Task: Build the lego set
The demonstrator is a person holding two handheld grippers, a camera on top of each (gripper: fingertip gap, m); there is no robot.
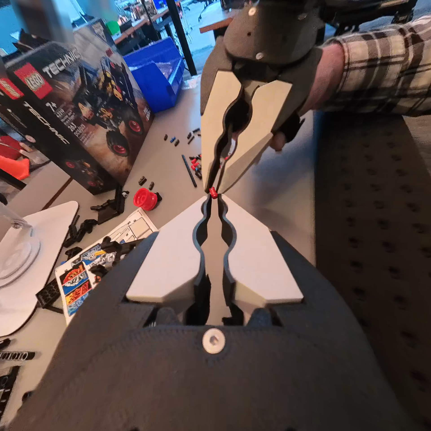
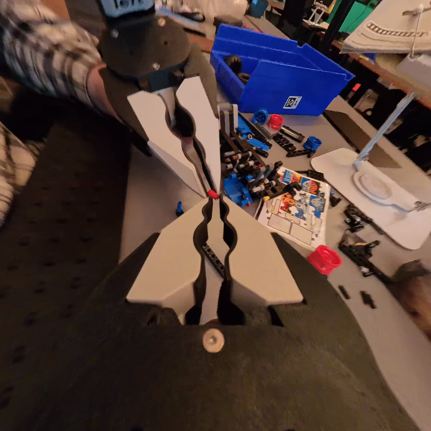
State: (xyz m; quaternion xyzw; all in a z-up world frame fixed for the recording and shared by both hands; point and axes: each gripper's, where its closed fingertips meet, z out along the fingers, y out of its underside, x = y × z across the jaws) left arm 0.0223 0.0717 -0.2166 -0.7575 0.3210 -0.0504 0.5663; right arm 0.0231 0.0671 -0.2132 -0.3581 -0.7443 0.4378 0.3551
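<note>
A small red pin is held tip to tip between my two grippers, above the grey table's edge. My left gripper is nearly shut, its tips around the pin's lower end. My right gripper comes down from above, narrowed on the pin's other end. In the right wrist view the red pin sits between my right gripper and the left gripper. A part-built blue and black model lies just right of the tips.
A set box and a blue bin stand at the back. A red wheel hub, a sticker sheet, a white lamp base, a black beam and loose black parts lie on the table. Carpet lies beyond the table edge. Both grippers' tips are close together, under 4 cm apart. Both grippers' tips are roughly 15 cm from the red wheel hub. The right camera catches it too, in the right wrist view.
</note>
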